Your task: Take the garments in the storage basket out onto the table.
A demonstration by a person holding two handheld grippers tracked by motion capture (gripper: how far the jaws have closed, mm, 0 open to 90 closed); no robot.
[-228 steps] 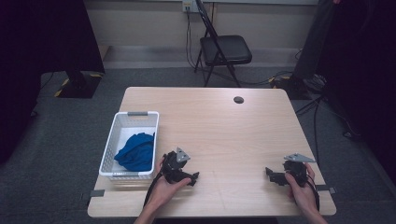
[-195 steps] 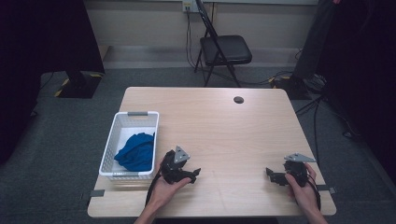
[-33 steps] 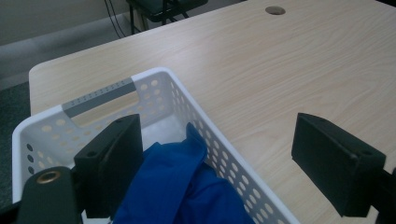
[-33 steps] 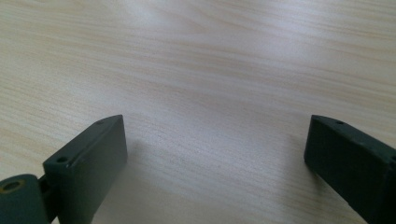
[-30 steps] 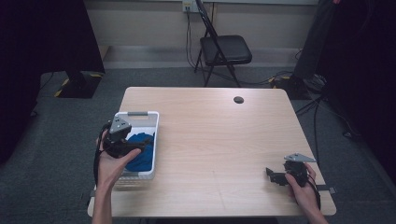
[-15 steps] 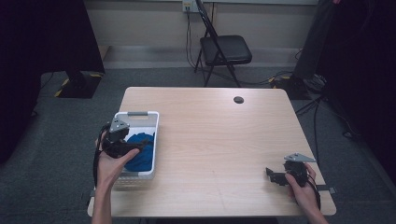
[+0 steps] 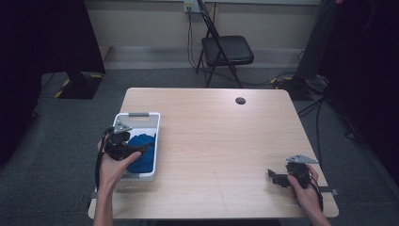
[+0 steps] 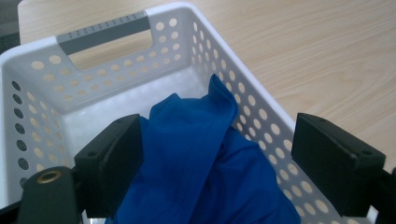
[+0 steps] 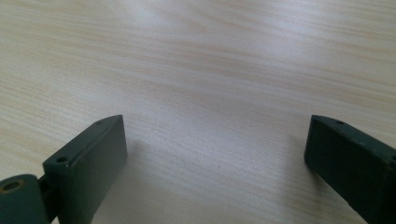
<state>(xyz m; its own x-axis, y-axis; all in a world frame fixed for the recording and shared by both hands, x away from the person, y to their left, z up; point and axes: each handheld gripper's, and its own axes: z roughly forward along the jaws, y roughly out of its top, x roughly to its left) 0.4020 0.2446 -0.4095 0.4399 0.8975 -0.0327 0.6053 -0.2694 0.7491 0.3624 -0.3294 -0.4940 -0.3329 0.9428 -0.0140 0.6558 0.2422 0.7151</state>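
A white perforated basket (image 7: 141,114) stands at the table's left edge with a crumpled blue cloth (image 7: 143,153) in it. My left gripper (image 7: 134,149) reaches in from the basket's left side, low over the cloth. In the left gripper view the jaws stand wide, one on each side of a raised fold of the cloth (image 8: 196,140); the left fingertip (image 8: 116,154) touches it and the right one is apart from it. My left gripper (image 8: 215,154) is open. My right gripper (image 7: 273,178) rests open on the bare table (image 9: 210,70) near the front right corner, nothing between its jaws.
The basket's grey handle (image 8: 102,32) is at its far end. A small dark round disc (image 7: 240,100) lies at the table's far side. A black folding chair (image 7: 226,49) stands beyond the table. Bare wood lies between the basket and the right hand.
The left gripper went from the table's front edge, right of the basket, to over the basket, then sank a little toward the cloth. The right gripper has stayed put.
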